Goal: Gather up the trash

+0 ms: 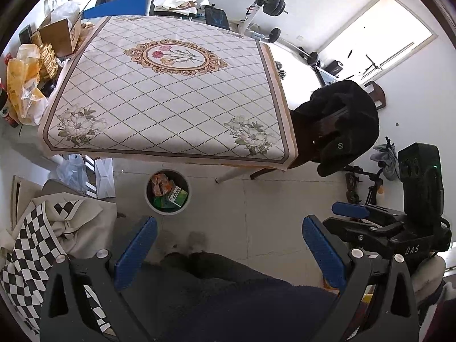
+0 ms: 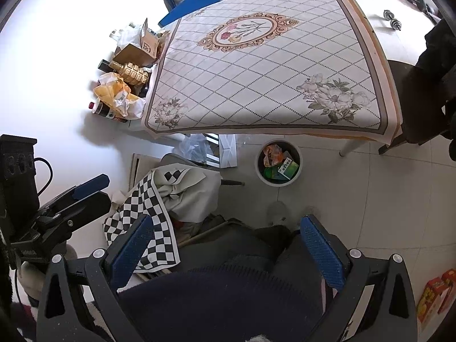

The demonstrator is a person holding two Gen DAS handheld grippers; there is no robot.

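So the round white trash bin (image 1: 167, 192) sits on the tiled floor just past the near edge of the table, roughly 12 o'clock from the left gripper (image 1: 228, 252) in its own view and about 11 o'clock from the right gripper (image 2: 228, 249) in the right wrist view. Inside it there's an orange crumpled wrapper (image 1: 161, 186) toward 10 o'clock, a green and white carton (image 1: 177, 195) toward 4 o'clock, and some green packaging under that.

Both grippers have their blue-padded fingers spread wide apart with nothing between them, just hanging above the person's dark trousers (image 2: 228, 293). The right gripper also shows up in the left wrist view out at 3 o'clock, fingers apart there too.

The table wears a diamond-pattern tablecloth (image 1: 171, 94) with a flower medallion in the middle and flower sprays at the near corners. A white table leg (image 1: 228, 175) comes down at 2 o'clock from the bin.

At 8 o'clock from the bin there's a black and white checkered cloth (image 2: 148, 219) heaped on something beside the person. Left of the table is a pile of stuff: a yellow plastic bag (image 1: 24, 82), a gold embossed bottle (image 2: 132, 71), a cardboard box (image 1: 61, 35). On the right, a chair draped with a black fuzzy coat (image 1: 342, 122). Barbell weights (image 1: 275, 4) sit way back by the wall.
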